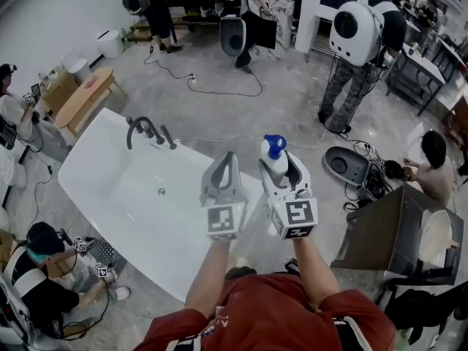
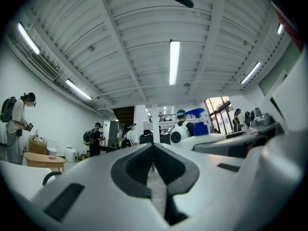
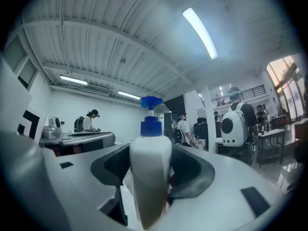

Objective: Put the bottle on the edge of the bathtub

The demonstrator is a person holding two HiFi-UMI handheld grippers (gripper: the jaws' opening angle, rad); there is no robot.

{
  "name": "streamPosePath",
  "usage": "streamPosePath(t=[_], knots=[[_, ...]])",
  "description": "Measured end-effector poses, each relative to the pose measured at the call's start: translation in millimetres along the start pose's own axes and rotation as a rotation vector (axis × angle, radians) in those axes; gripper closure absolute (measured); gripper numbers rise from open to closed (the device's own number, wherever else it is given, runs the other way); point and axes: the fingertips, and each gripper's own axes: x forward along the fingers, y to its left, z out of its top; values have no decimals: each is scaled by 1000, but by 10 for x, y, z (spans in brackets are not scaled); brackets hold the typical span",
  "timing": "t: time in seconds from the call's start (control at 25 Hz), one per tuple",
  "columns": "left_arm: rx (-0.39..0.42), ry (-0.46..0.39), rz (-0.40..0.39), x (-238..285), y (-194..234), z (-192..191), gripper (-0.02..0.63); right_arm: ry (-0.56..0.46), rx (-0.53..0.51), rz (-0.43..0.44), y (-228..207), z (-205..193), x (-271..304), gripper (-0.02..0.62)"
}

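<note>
Bottle (image 1: 276, 161) clamped in your right gripper (image 1: 284, 172) above the bathtub (image 1: 88, 148) rim, not placed yet; left gripper (image 1: 226, 161) clenched empty.

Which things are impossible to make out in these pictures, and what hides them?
- Base of the bottle: hidden by the right gripper in the head view; blurred low between the jaws in the right gripper view.
- Bottle's label: blurred, too near, right gripper view.
- Near right rim of the bathtub: head view, covered by the left gripper and right gripper.
</note>
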Motion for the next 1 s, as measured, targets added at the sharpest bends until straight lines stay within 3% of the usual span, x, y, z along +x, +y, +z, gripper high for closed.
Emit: streamPosePath(t=[0.6,1.0], knots=[[-15,-6,28,313,536,-146,591,38,-39,-13,121,-54,564,330],[42,25,149,682,892,-269,590,17,-10,166,129,-173,1311,330]])
